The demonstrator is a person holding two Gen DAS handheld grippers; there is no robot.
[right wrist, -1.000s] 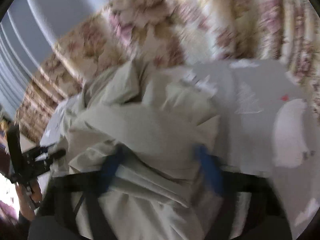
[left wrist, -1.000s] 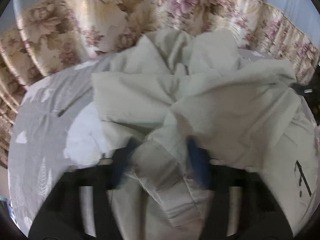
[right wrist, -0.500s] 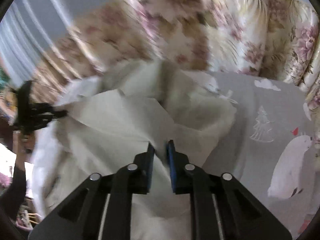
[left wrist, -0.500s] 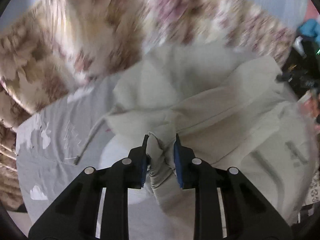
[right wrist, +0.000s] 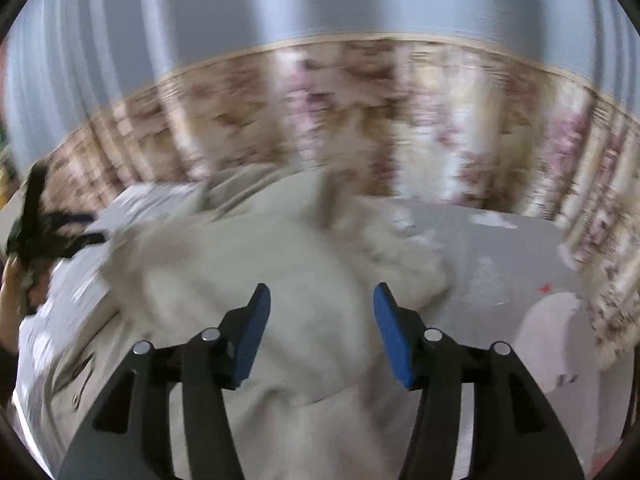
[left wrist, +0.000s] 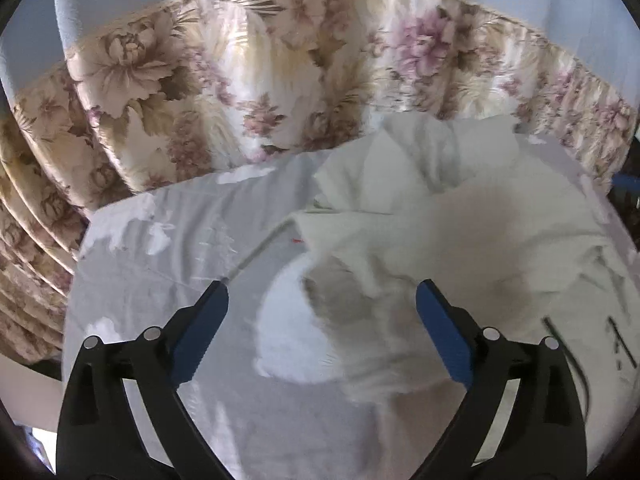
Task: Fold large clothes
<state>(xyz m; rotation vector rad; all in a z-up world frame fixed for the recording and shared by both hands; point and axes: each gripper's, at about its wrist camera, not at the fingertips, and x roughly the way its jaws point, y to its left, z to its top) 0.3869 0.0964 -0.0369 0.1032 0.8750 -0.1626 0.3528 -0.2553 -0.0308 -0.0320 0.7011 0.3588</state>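
A large cream-white garment (left wrist: 460, 232) lies crumpled on a grey printed bedsheet (left wrist: 160, 264). In the left wrist view my left gripper (left wrist: 322, 296) hangs above the garment's left edge, its jaws opening wide, with no cloth pressed between the blue pads (left wrist: 444, 336). In the right wrist view the same garment (right wrist: 248, 264) spreads below my right gripper (right wrist: 322, 300), whose jaws are opening too. Nothing is pinched between its blue pads (right wrist: 394, 340). This view is motion-blurred. The other gripper (right wrist: 44, 236) shows at its far left edge.
A floral curtain (left wrist: 260, 80) hangs behind the bed, with a pale blue wall (right wrist: 320, 4) above it. The sheet (right wrist: 520, 264) carries white animal and tree prints. A hand (right wrist: 12, 292) shows at the left border of the right wrist view.
Both grippers were shut on folds of the garment half a second ago. Both have let go and stand open now, lifted off the cloth, which has dropped onto the bed.
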